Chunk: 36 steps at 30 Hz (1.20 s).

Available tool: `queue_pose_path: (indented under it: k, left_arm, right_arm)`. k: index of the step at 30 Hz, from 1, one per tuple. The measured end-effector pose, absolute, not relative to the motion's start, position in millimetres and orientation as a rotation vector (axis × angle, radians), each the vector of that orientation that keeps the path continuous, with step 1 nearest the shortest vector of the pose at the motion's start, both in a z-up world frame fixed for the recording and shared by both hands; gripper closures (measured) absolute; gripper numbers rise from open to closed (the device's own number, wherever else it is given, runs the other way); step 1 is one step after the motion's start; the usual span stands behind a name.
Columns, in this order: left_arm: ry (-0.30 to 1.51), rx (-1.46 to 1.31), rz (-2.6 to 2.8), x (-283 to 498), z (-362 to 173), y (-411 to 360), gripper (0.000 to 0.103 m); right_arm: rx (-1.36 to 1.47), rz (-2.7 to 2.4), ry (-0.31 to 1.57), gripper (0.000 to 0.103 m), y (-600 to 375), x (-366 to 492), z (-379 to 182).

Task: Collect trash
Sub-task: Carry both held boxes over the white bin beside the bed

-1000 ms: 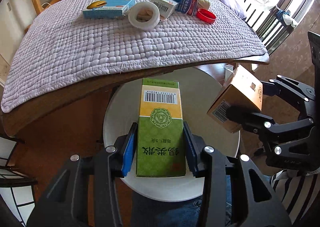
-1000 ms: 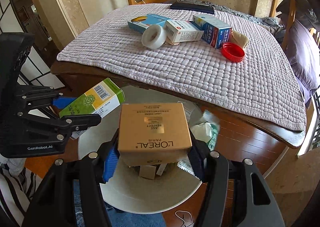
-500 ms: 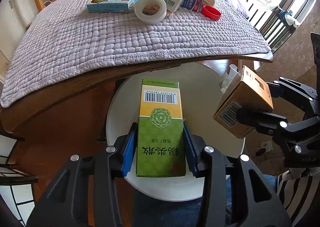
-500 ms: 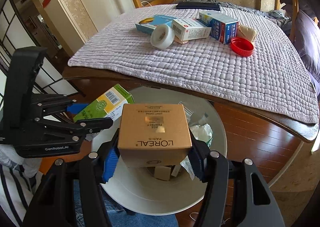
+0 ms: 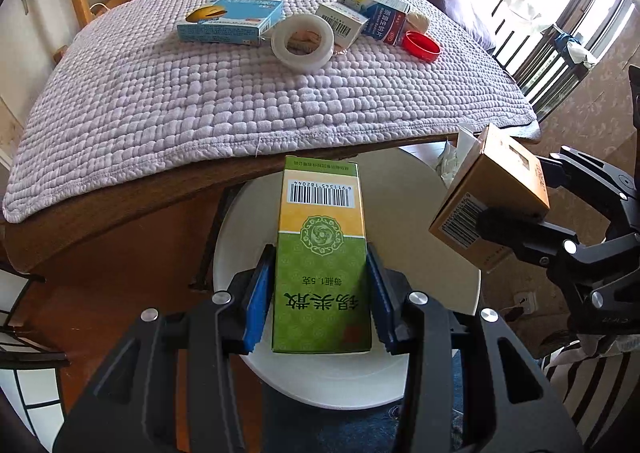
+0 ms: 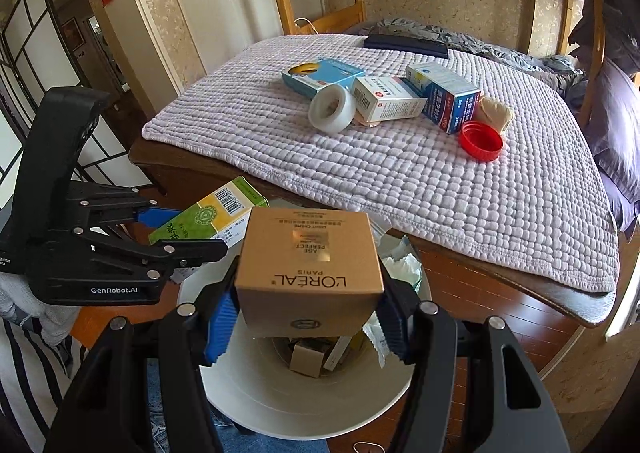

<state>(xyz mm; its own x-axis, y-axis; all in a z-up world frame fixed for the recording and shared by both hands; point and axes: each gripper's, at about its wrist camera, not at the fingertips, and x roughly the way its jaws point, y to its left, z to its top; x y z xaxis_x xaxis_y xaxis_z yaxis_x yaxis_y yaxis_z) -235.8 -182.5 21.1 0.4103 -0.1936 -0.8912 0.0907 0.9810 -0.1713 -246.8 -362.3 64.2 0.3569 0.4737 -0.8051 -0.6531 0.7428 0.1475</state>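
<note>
Over the white bin [image 6: 304,409] we hold two boxes. Our left claw [image 5: 320,293] is clamped on the green and yellow box [image 5: 320,265], blue pads pressing both long sides, its barcode end pointing away toward the tabletop [image 5: 120,209]. Our right claw [image 6: 308,313] is clamped on the brown L'Oréal box [image 6: 310,253], which hangs directly above the bin's opening; in the left wrist view this box [image 5: 492,197] sits to the right of the green one, apart from it, above the bin's right rim [image 5: 474,281]. Inside the bin we see a small cardboard box [image 6: 306,359] and crumpled white paper [image 6: 402,265] against the far wall.

Beyond the bin, the tabletop is covered by a quilted lilac cloth [image 6: 400,173]. On it lie a light blue box [image 6: 320,75], a roll of white tape [image 6: 332,109] leaning against a white carton with a barcode [image 6: 386,99], a blue and white carton [image 6: 444,95] just beside that, a red lid [image 6: 480,141] resting open side up, and a beige crumpled piece [image 6: 496,113] touching the lid's far side. A dark flat object [image 6: 406,45] lies at the far edge.
</note>
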Motion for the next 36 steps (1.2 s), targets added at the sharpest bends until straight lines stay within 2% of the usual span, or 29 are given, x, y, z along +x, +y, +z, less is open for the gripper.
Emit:
queue_pose_path:
  k: [11, 16, 36]
  left_arm:
    - [1.068, -0.090, -0.213, -219, 51, -184, 0.058]
    - [1.062, -0.101, -0.201, -209, 54, -184, 0.058]
    - [1.137, -0.101, -0.231, -211, 32, -189, 0.058]
  right_arm:
    - [-0.198, 0.600, 0.741, 0.044, -407, -176, 147]
    - [-0.196, 0.622, 0.790, 0.044, -401, -158, 131]
    - [-0.186, 0.695, 1.037, 0.044, -371, -209, 49]
